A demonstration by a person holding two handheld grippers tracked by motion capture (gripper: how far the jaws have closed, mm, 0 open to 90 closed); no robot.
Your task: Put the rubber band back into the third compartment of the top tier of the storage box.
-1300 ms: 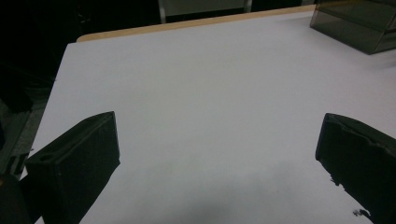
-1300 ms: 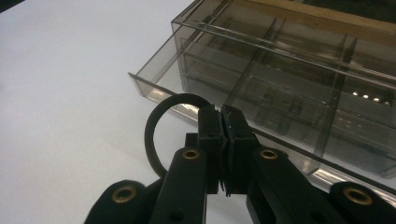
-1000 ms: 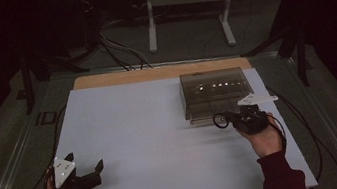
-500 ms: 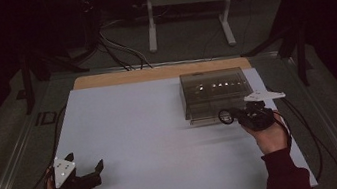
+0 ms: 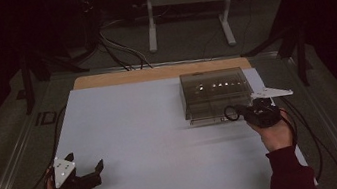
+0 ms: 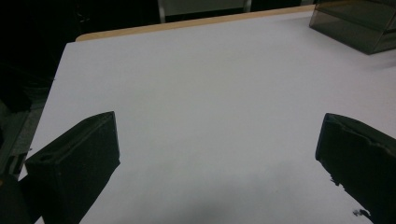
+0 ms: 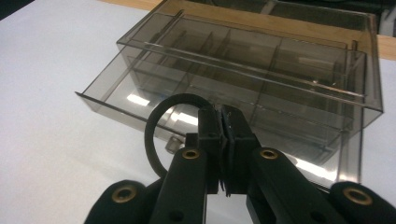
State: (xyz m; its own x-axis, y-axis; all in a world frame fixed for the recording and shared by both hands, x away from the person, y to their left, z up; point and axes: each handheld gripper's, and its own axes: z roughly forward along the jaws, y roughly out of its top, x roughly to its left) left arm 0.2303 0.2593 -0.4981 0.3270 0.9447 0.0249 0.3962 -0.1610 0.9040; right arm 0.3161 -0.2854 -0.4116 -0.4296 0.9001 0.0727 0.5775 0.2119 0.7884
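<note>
High view: a person's right gripper (image 5: 241, 112) hovers at the front edge of a smoky transparent drawer box (image 5: 214, 92), which sits on a white table sheet (image 5: 151, 127) toward its far right. The jaws are pressed fully together and pinch a black rubber ring (image 5: 231, 113), which juts out just in front of the box. In the right gripper view, the ring (image 7: 156, 130) loops up and to the left of the closed jaw tips, close before the box's partly pulled-out drawer (image 7: 154, 91), whose dividers form several compartments; whether the ring touches the drawer front cannot be told. Well apart from the box, near the sheet's front left corner, the left gripper (image 5: 86, 175) rests on the sheet with its jaws spread wide and nothing between them.
</note>
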